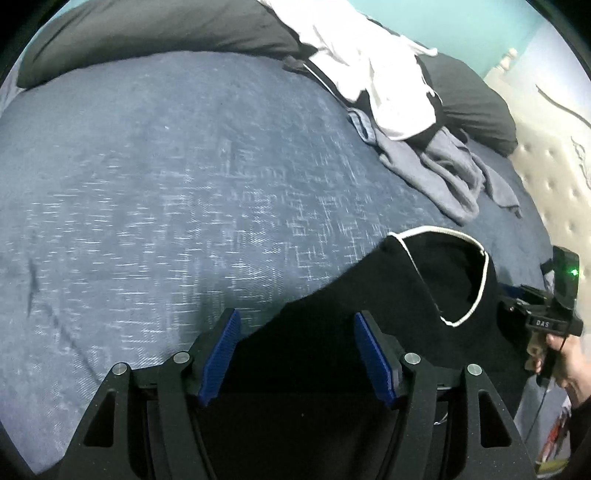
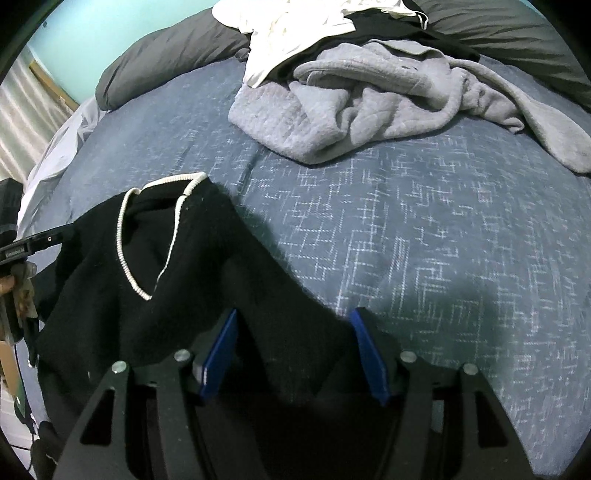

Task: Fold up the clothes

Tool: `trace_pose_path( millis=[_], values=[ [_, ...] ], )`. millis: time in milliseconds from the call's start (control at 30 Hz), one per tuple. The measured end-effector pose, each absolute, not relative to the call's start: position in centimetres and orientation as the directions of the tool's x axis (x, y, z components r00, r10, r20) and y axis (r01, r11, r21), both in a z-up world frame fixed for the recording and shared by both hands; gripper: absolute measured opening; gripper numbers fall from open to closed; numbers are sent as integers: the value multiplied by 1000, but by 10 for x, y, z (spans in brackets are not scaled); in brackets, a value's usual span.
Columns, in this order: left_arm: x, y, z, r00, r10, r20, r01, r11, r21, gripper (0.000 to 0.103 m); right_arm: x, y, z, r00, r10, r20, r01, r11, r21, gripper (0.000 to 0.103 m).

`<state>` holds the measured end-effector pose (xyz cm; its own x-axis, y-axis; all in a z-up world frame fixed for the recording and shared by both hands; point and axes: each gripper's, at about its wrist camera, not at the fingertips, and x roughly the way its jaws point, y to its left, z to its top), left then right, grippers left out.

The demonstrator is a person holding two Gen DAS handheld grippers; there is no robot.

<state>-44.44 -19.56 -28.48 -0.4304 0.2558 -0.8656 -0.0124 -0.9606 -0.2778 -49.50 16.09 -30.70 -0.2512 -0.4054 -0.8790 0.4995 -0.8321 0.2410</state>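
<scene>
While black top (image 2: 207, 266) with white-trimmed neckline is lying at near edge of bed (image 2: 424, 240), left tongs (image 1: 295, 354) and right tongs (image 2: 293, 350) are both standing apart, black fabric running between blue pads, none pinching; grey garment (image 2: 369, 103) and white garment (image 1: 369, 66) are sitting heaped near dark pillows (image 1: 147, 33)

A black knit sweater (image 1: 388, 295) with a white corded trim around its V-neck opening is spread near the front edge of the blue bedspread (image 1: 166, 184), the neckline gaping open and its fabric partly lifted. Toward the far edge of the bedspread lies a crumpled grey fleece garment (image 2: 369, 107), and touching it, farther back, a rumpled white garment (image 2: 295, 33) heaped over black clothing.
</scene>
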Motion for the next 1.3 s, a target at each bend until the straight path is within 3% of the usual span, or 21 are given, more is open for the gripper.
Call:
trace_pose_path(
  millis=[67, 167, 267, 300, 400, 567, 900, 1233, 1300],
  values=[
    [-445, -192, -290, -413, 267, -871, -37, -960, -277, 68, -495, 161, -307, -251, -413, -876, 510, -825, 243, 59],
    [-445, -185, -296, -389, 284, -877, -80, -958, -275, 64, -494, 163, -306, -263, -411, -873, 523, -821, 229, 36],
    [-439, -180, -297, -382, 270, -884, -111, -963, -246, 36, -485, 163, -301, -280, -424, -861, 554, -804, 216, 19],
    [-438, -179, -295, -387, 262, -884, -115, -965, -236, 32, -481, 161, -298, -292, -418, -861, 565, -801, 197, 17],
    [-432, -179, -283, -418, 238, -877, -116, -971, -208, 20, -474, 158, -289, -339, -399, -852, 578, -803, 146, 14],
    [-430, -190, -255, -484, 182, -856, -68, -983, -170, 16, -485, 159, -265, -426, -376, -823, 550, -830, 95, 11],
    [-465, -204, -231, -532, 100, -841, -1, -993, -117, 15, -529, 139, -221, -541, -319, -778, 497, -868, 10, 11],
    [-493, -213, -280, -463, 103, -881, 66, -986, -150, 19, -560, 119, -260, -512, -268, -816, 475, -880, -9, 11],
    [-492, -213, -287, -457, 116, -882, 76, -983, -169, 24, -559, 120, -266, -516, -270, -813, 468, -884, -4, 18]
  ],
)
